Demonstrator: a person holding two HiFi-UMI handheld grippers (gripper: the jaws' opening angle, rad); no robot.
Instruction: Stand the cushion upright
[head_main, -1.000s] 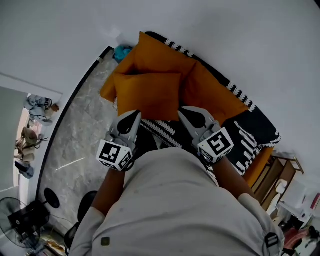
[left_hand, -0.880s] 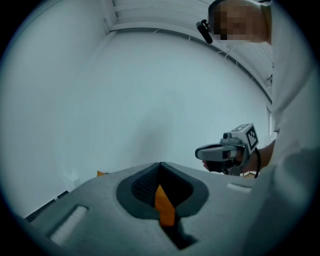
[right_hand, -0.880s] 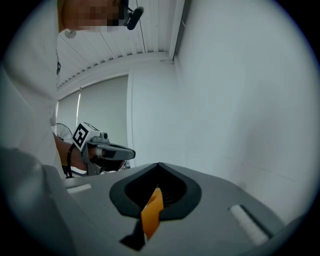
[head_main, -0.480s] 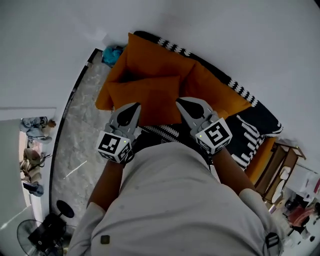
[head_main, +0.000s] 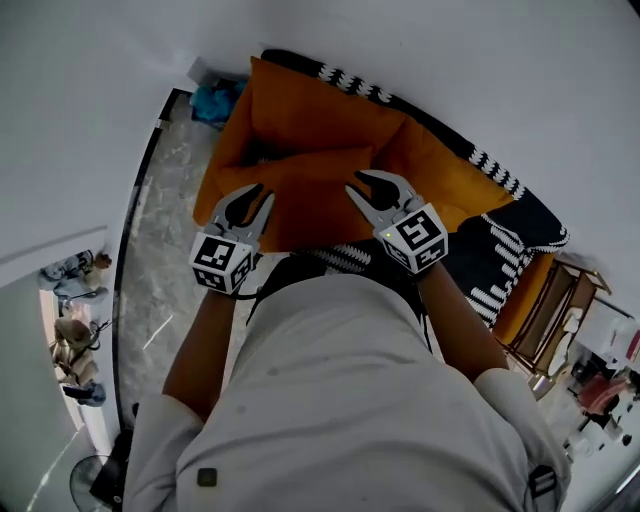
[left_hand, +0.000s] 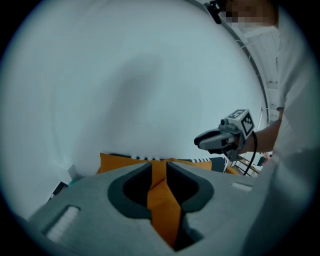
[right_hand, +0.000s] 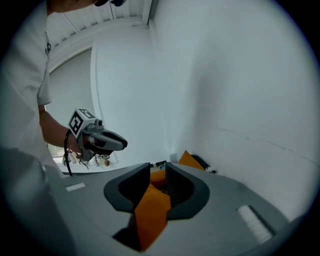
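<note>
Orange cushion (head_main: 312, 198) lies flat on sofa (head_main: 505, 255), long axis left to right

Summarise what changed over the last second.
Both moved out to the cushion: left gripper at its left near corner, right gripper at its right edge. Fingers have just been opening, cushion in both gaps, not clamped. Cushion still lies flat.

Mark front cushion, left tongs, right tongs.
front cushion (head_main: 315, 200): head view, middle of its orange face
left tongs (head_main: 247, 198): head view, between the tips
right tongs (head_main: 362, 186): head view, between the tips
</note>
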